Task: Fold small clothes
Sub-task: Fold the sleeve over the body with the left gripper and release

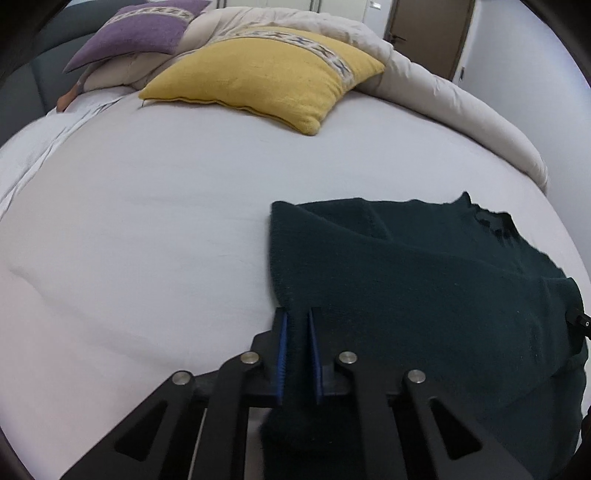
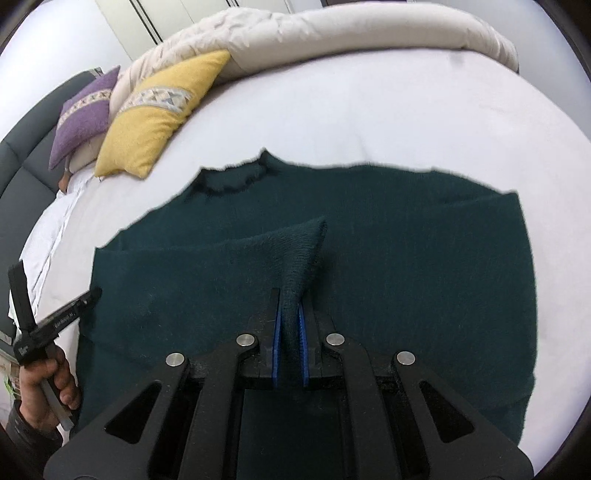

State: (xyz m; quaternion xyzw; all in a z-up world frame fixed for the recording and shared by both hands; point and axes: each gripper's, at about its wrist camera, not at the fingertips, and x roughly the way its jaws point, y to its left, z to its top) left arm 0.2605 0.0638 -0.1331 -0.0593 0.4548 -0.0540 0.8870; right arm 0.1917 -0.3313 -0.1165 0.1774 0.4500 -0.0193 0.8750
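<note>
A white-sheeted bed (image 1: pixel 147 221) fills the room, a yellow cushion (image 1: pixel 266 74) and purple cushion (image 1: pixel 136 33) against a rolled beige duvet (image 1: pixel 443 96), beside a grey headboard (image 2: pixel 26 166), wooden door (image 1: pixel 428 33) behind.

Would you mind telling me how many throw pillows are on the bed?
2: a yellow pillow lies on the sheet before the rolled duvet; a purple pillow sits behind it, near the headboard. Others may be hidden.

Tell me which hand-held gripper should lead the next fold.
Probably right: the right hand-held gripper already lifts a raised fold mid-sweater; the left hand-held gripper only pinches its edge.
</note>
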